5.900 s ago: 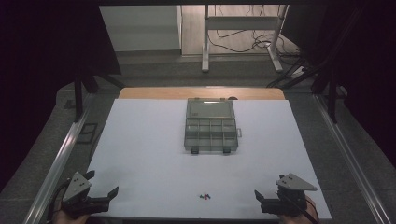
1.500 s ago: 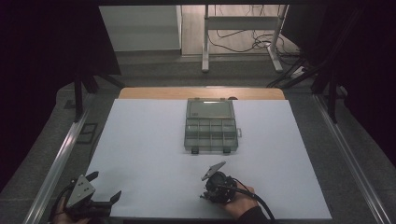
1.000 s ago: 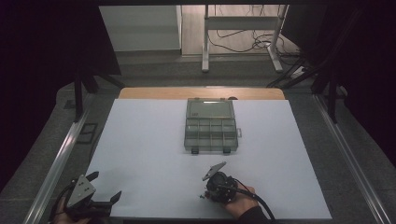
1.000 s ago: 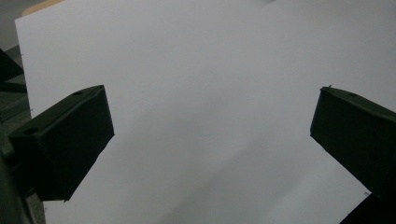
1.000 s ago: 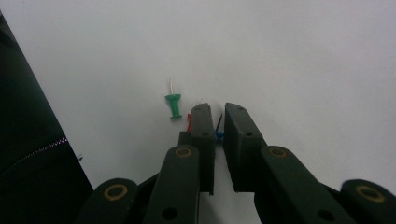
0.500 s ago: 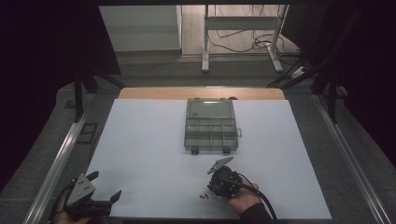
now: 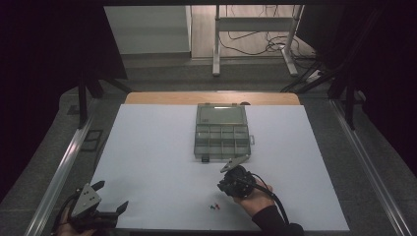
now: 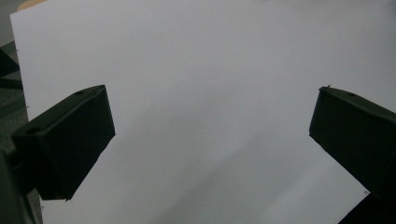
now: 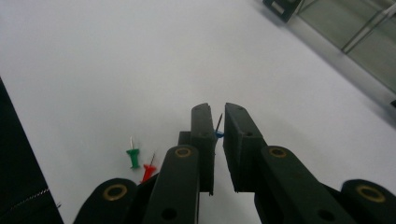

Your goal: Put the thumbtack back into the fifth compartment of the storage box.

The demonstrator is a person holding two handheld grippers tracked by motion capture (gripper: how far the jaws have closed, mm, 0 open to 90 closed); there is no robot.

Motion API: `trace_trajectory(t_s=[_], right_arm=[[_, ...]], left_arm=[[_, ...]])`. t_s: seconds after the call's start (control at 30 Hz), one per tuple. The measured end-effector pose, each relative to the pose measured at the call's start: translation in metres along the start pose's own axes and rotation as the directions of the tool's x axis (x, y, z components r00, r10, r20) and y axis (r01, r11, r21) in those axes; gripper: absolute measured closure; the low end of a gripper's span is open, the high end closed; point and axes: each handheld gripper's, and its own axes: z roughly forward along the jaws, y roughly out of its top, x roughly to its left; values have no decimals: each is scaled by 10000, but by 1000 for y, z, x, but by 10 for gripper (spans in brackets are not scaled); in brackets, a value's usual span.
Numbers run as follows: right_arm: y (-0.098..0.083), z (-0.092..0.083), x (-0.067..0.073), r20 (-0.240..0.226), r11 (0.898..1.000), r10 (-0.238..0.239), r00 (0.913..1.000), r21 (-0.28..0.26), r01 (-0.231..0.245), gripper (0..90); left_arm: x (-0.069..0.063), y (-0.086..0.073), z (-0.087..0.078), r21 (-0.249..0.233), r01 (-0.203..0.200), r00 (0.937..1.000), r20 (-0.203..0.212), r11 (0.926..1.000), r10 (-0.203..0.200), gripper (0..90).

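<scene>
Your right gripper (image 9: 218, 122) is clamped on a blue pushpin (image 9: 218, 131), lifted just above the green pushpin (image 9: 133, 157) and red pushpin (image 9: 148, 171) on the white sheet (image 7: 147, 147). It's tiny, light, slick and sharp-tipped, so keep pinching its plastic head. Farther off sits the compartment box (image 7: 222, 132); your left gripper (image 7: 105, 202) idles wide open, empty.

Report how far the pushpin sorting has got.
Done: nothing can be seen in the clear plastic compartment box. In hand: the right gripper is shut on a blue pushpin, lifted off the white sheet. Left: the green pushpin and red pushpin lie loose.
</scene>
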Motion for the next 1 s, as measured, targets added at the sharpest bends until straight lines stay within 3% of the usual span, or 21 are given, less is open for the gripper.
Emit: trace_trajectory(t_s=[1.0], right_arm=[[32,6,-25,71,9966,466,9989,-690,-460,822]], left_arm=[[0,0,0,38,-116,9999,48,9999,116,7]])
